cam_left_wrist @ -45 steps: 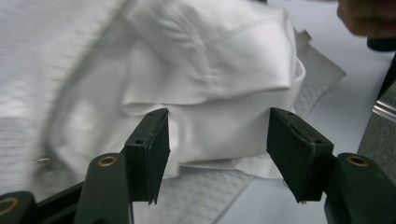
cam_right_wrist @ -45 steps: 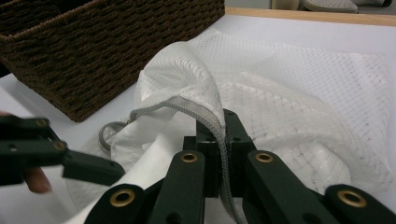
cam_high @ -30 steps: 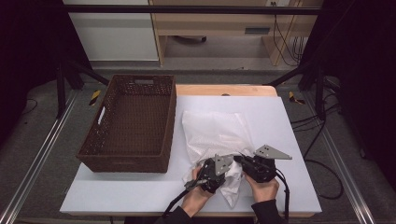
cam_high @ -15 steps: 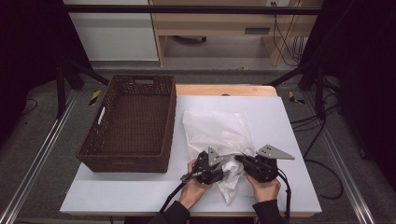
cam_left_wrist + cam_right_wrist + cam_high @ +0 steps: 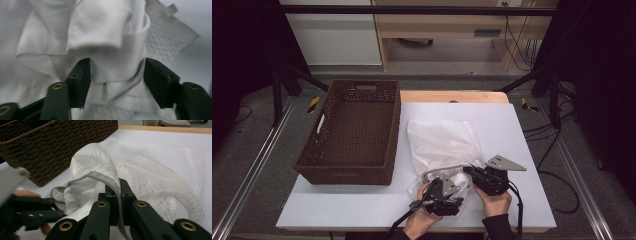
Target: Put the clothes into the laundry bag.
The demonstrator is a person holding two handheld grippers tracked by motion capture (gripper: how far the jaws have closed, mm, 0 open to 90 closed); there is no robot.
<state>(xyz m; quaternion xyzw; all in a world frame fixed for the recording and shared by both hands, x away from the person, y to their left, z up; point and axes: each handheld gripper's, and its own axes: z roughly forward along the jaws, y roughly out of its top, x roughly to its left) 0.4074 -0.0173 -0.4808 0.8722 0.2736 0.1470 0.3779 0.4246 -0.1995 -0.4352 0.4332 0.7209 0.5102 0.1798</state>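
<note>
From above, your white mesh laundry bag (image 5: pixel 444 145) lies crumpled on the pale table (image 5: pixel 362 210), just right of the woven brown basket (image 5: pixel 349 132), both hands at its near end.

Through your left gripper (image 5: pixel 116 82) view, the jaws have just been opening and stand apart around a soft fold of white cloth (image 5: pixel 97 27) (smooth, unlike the netting), not pressing it.

In your right gripper (image 5: pixel 119 195) view, the jaws are pinched tight on the bag's grey zipper edge (image 5: pixel 82 178).
</note>
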